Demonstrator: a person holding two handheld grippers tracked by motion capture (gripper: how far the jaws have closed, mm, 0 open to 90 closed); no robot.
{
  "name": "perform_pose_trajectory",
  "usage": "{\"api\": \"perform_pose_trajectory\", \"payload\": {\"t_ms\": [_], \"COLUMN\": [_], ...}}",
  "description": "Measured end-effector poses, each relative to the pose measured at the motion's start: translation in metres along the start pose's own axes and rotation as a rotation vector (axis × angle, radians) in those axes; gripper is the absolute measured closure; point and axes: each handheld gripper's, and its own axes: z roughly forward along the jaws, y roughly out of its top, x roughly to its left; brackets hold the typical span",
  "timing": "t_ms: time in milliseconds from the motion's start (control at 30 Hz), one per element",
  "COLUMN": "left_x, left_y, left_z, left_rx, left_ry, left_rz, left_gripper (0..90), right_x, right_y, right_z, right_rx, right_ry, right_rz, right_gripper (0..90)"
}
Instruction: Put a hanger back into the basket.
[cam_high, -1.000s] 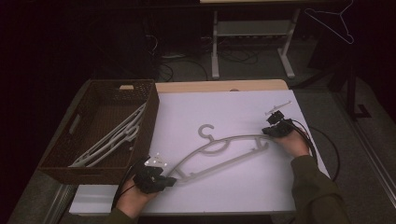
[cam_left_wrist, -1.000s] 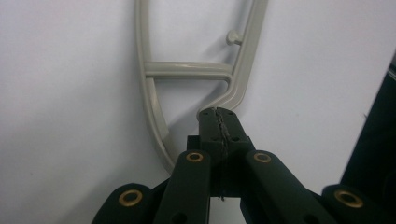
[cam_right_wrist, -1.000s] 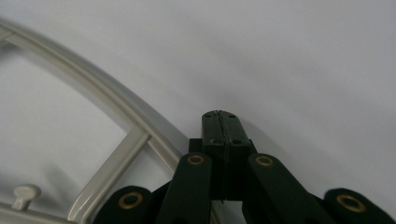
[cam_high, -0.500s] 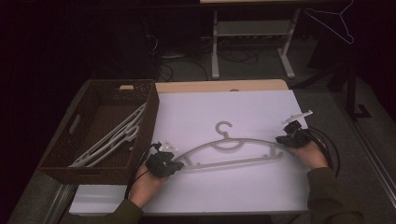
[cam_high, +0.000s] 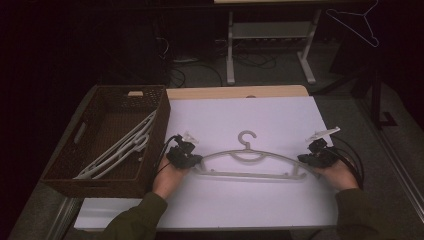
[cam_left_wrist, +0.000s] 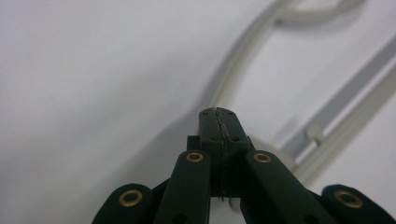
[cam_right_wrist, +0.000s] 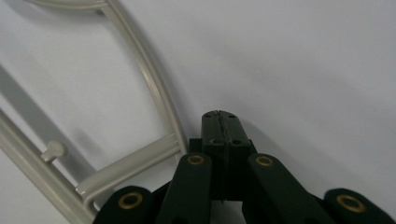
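Observation:
A pale grey plastic hanger (cam_high: 250, 174) lies flat on the white table top (cam_high: 260, 115), hook pointing away from me. My left gripper (cam_high: 194, 161) is at its left end, jaws shut. In the left gripper view the closed tips (cam_left_wrist: 218, 113) sit over the hanger's arm (cam_left_wrist: 233, 65), with nothing between the pads. My right gripper (cam_high: 305, 159) is at the hanger's right end, also shut. In the right gripper view its tips (cam_right_wrist: 219, 115) rest just beside the hanger's corner (cam_right_wrist: 149, 79), and whether they touch it is unclear.
A dark woven basket (cam_high: 161, 125) stands at the table's left with several pale hangers (cam_high: 120, 149) inside. A wire hanger (cam_high: 357, 22) hangs at the far right in the dark background. A metal stand (cam_high: 270, 35) is behind the table.
The hanger has turned clockwise from a slant to level with the table's front edge. My left gripper moved away from me and right; my right gripper moved right and nearer.

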Motion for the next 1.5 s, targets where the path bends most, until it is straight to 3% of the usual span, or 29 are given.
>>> {"api": "perform_pose_trajectory", "payload": {"t_ms": [133, 300, 500, 533, 900, 1367, 1500], "left_x": [0.006, -0.001, 0.004, 0.007, 0.031, 0.054, 0.058], "left_y": [0.012, 0.009, 0.005, 0.005, 0.030, 0.062, 0.070], "left_z": [0.006, 0.002, 0.002, 0.003, 0.022, 0.046, 0.052], "left_rx": [-0.001, 0.017, 0.077, 0.066, 0.022, -0.013, -0.006], "left_ry": [-0.007, -0.019, 0.021, 0.004, 0.038, 0.064, 0.071], "left_rz": [-0.019, -0.009, 0.018, -0.010, -0.039, -0.076, -0.061], "left_gripper": [90.0, 90.0, 90.0, 90.0, 90.0, 90.0, 90.0], "right_x": [0.005, 0.007, 0.008, 0.008, 0.016, 0.047, 0.059], "right_y": [-0.004, -0.007, -0.012, -0.013, -0.020, -0.027, -0.029], "right_z": [-0.003, -0.004, -0.007, -0.008, -0.011, -0.013, -0.014], "right_rx": [0.004, -0.001, -0.001, 0.002, -0.001, 0.002, 0.004], "right_ry": [0.017, 0.018, 0.015, 0.015, 0.049, 0.144, 0.177], "right_rz": [-0.016, -0.015, -0.018, -0.015, -0.036, -0.113, -0.141], "right_gripper": [89.8, 89.8, 89.8, 89.8, 89.8, 89.8, 89.8]}}
